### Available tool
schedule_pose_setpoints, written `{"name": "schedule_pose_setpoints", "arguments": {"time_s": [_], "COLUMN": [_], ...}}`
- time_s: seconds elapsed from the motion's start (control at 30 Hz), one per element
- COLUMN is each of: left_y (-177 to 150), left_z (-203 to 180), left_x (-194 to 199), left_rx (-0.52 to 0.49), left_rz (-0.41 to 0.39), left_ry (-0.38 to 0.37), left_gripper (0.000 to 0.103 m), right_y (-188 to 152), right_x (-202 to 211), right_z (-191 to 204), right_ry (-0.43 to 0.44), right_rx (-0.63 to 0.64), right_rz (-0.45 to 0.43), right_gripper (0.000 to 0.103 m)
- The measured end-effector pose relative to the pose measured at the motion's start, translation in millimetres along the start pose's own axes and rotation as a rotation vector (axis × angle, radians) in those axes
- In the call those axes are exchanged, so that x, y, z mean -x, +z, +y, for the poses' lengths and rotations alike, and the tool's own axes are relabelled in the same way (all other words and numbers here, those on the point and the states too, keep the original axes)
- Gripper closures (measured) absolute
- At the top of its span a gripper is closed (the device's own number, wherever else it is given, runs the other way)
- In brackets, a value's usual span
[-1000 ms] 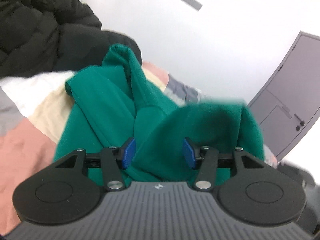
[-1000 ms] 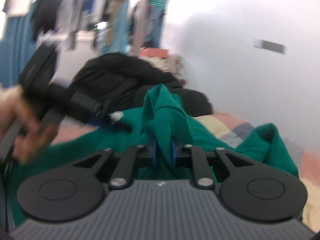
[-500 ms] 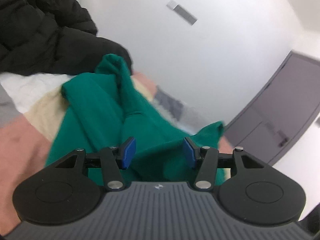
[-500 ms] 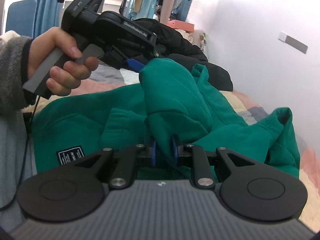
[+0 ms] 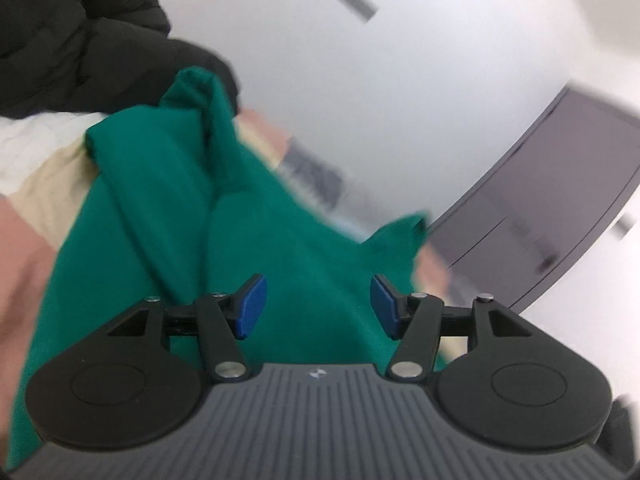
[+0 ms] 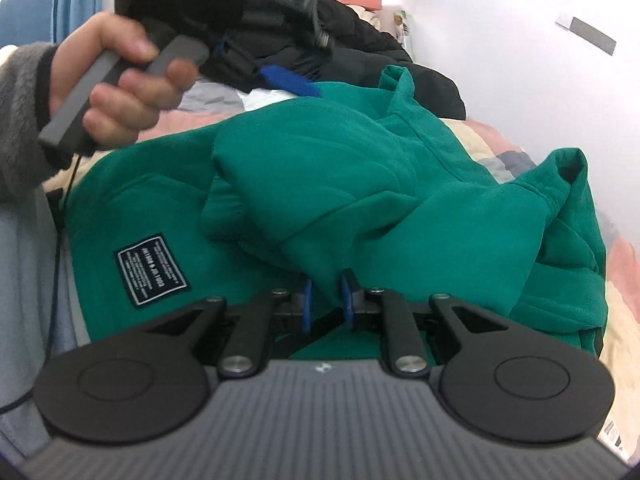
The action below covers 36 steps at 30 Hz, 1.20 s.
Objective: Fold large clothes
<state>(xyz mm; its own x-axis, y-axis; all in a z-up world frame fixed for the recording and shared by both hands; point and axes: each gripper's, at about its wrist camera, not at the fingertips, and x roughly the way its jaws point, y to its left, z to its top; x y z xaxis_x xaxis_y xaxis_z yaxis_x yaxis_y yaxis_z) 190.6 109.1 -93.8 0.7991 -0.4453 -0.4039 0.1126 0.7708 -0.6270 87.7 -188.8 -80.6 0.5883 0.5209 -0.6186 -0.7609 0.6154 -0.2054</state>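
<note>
Right hand-held gripper [image 6: 325,302] is clamped on a fold of the green hoodie [image 6: 360,184], which lies bunched on the patchwork bed [image 6: 616,344] and stretches away from it toward the wall. Left hand-held gripper [image 5: 316,306] hovers over the far side, jaws apart and just opening wider, with only loose cloth below them. Its left hand [image 6: 120,84] looks farther from the pinched fold, so the right seems nearer for the coming fold.

A dark patch [image 6: 151,269] with white print sat at eight o'clock on the green sweatshirt [image 6: 360,184], its wording perhaps too small to read.
</note>
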Motion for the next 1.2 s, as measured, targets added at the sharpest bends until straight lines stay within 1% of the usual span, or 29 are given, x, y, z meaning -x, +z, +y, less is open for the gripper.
{"name": "schedule_pose_setpoints", "arguments": {"time_s": [0.1, 0.2, 0.27, 0.33, 0.37, 0.4, 0.43, 0.47, 0.5, 0.57, 0.67, 0.7, 0.73, 0.77, 0.8, 0.9, 0.97, 1.0, 1.1, 1.13, 1.2], "left_y": [-7.7, -16.0, -22.4, -27.8, -28.3, -28.8, -31.1, -31.5, -33.4, -36.1, -34.2, -32.9, -31.8, -31.3, -30.7, -27.8, -26.0, -25.4, -23.2, -22.0, -19.5], "left_z": [0.1, 0.8, -6.8, -15.1, -16.9, -18.4, -19.7, -21.3, -24.8, -32.9, -36.4, -36.1, -35.4, -34.9, -34.9, -33.2, -32.6, -31.2, -25.6, -24.0, -21.7], "left_x": [-11.0, -18.9, -25.4, -26.2, -26.2, -25.7, -28.3, -28.3, -26.9, -23.3, -19.0, -17.7, -16.7, -17.1, -18.0, -20.2, -19.3, -19.1, -20.3, -20.4, -20.1], "left_rx": [-0.002, -0.005, -0.047, -0.091, -0.099, -0.099, -0.096, -0.099, -0.115, -0.164, -0.156, -0.152, -0.151, -0.158, -0.162, -0.152, -0.156, -0.149, -0.118, -0.113, -0.108], "left_rz": [0.075, 0.112, 0.142, 0.142, 0.143, 0.146, 0.151, 0.157, 0.157, 0.153, 0.154, 0.153, 0.157, 0.159, 0.160, 0.168, 0.172, 0.175, 0.183, 0.182, 0.176], "left_ry": [0.047, 0.073, 0.103, 0.142, 0.145, 0.144, 0.144, 0.148, 0.159, 0.172, 0.153, 0.147, 0.146, 0.145, 0.146, 0.140, 0.138, 0.132, 0.114, 0.106, 0.093], "left_gripper": [0.040, 0.041, 0.041, 0.046, 0.054, 0.066, 0.073, 0.086, 0.091, 0.096, 0.097, 0.097, 0.097, 0.097, 0.097, 0.097, 0.097, 0.097, 0.097, 0.096, 0.096], "right_y": [-2.3, -2.5, -1.4, -0.7, -1.0, -1.2, -0.8, -0.9, -1.3, -1.7, -5.1, -6.0, -5.2, -2.5, 1.6, 15.0, 26.7, 31.2, 46.2, 51.6, 60.5], "right_x": [-2.3, 2.1, 6.7, 12.6, 16.8, 19.9, 23.7, 27.0, 30.4, 35.9, 37.7, 37.2, 37.1, 34.8, 30.8, 17.4, 11.5, 12.7, 11.9, 7.7, -5.2], "right_z": [-6.1, -15.8, -21.9, -28.6, -32.7, -36.8, -42.8, -47.4, -53.2, -63.3, -83.6, -88.6, -92.6, -95.9, -99.8, -113.9, -122.9, -127.2, -150.3, -158.9, -173.7], "right_ry": [-0.005, 0.010, 0.015, 0.016, 0.018, 0.021, 0.022, 0.023, 0.024, 0.022, 0.030, 0.016, -0.012, -0.033, -0.045, -0.057, -0.125, -0.144, -0.145, -0.172, -0.251], "right_rx": [-0.037, -0.100, -0.142, -0.178, -0.204, -0.230, -0.263, -0.295, -0.334, -0.415, -0.558, -0.586, -0.599, -0.599, -0.599, -0.615, -0.619, -0.623, -0.689, -0.710, -0.752], "right_rz": [0.023, 0.006, -0.010, -0.035, -0.053, -0.068, -0.086, -0.105, -0.126, -0.164, -0.205, -0.213, -0.219, -0.220, -0.217, -0.215, -0.226, -0.225, -0.270, -0.270, -0.241], "right_gripper": [0.086, 0.086, 0.086, 0.086, 0.086, 0.086, 0.086, 0.084, 0.074, 0.061, 0.059, 0.051, 0.046, 0.038, 0.032, 0.029, 0.029, 0.029, 0.029, 0.029, 0.028]}}
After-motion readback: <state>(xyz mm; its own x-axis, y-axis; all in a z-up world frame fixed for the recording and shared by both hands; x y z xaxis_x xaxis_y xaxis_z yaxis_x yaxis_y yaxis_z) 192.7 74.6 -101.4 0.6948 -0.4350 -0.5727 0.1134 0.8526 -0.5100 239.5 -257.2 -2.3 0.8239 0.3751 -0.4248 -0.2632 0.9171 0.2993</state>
